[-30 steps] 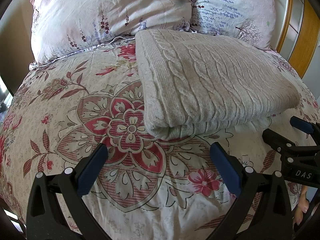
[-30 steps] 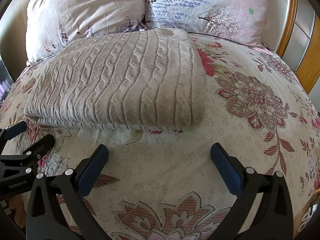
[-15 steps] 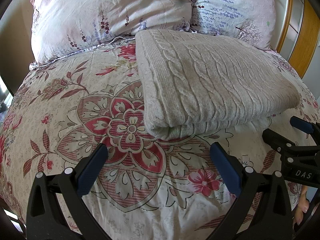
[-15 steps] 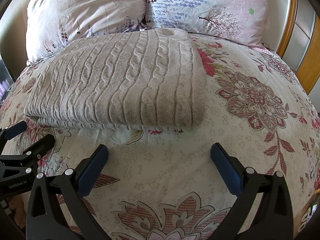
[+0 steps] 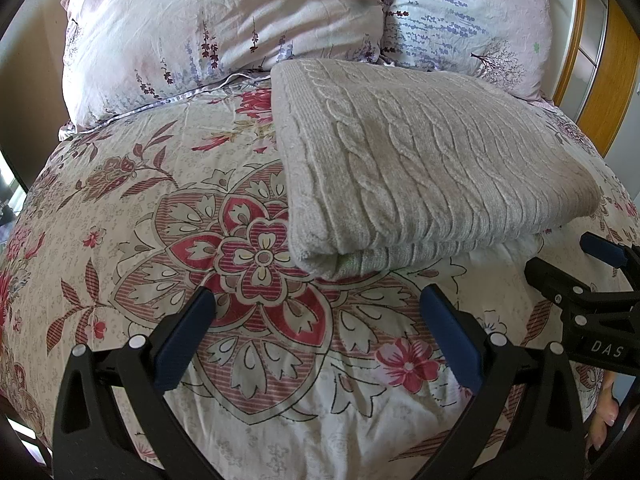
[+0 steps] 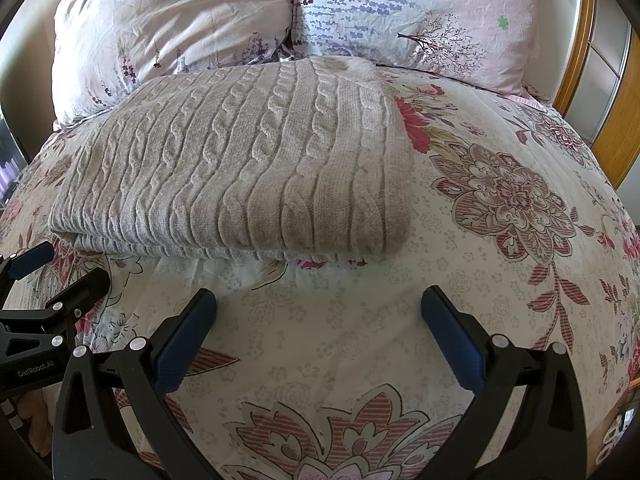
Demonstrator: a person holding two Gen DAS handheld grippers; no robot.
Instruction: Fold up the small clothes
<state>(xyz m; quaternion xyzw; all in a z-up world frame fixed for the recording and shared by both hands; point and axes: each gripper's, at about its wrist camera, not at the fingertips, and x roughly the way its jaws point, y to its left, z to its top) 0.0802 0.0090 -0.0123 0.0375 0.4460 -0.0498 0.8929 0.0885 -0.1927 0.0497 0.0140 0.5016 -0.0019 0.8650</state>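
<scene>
Nothing moved since a second ago: sweater (image 5: 432, 160) folded at 12 o'clock on bed (image 5: 120, 240), left hand-held gripper (image 5: 316, 332) and right hand-held gripper (image 6: 318, 328) spread apart, empty, likely finished

White "DAS" on right gripper (image 5: 600, 268) body, seen at right edge. White "GenRobot.AI" on left gripper (image 6: 52, 268) body, seen at left edge.

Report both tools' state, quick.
Left tool: open, holding nothing, short of the sweater.
Right tool: open, holding nothing.
</scene>
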